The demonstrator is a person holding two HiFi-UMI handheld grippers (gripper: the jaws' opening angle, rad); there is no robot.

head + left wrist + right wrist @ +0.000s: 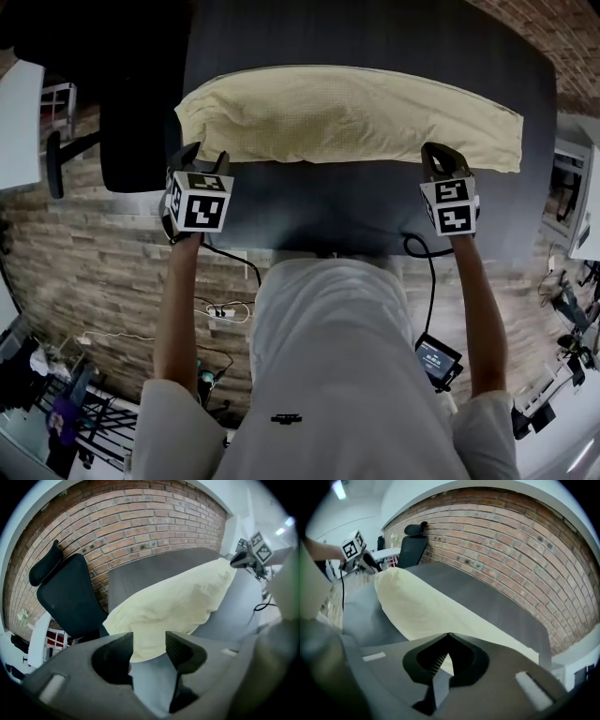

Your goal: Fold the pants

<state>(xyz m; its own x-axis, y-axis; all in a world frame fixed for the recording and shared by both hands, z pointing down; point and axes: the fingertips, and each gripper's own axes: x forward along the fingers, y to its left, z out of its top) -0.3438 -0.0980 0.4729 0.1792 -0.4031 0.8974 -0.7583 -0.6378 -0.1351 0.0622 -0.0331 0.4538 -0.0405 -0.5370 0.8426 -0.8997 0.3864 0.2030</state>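
- Yellow pants [347, 117] lie lengthwise on the dark desk [375, 37], seemingly doubled leg on leg.
- Left claw [206, 155] gapes wide at their left end, empty; right claw [439, 150] sits pinched closed, empty, by the near edge.
- Next, likely: grab one end, carry it across.

In the head view, my own torso [347, 375] hides the near edge of the table [356, 206], and the top of the frame cuts off its far edge. I cannot tell the waist from the legs of the pants [347, 117]. Whether the right tongs [445, 636] pinch cloth is unclear.
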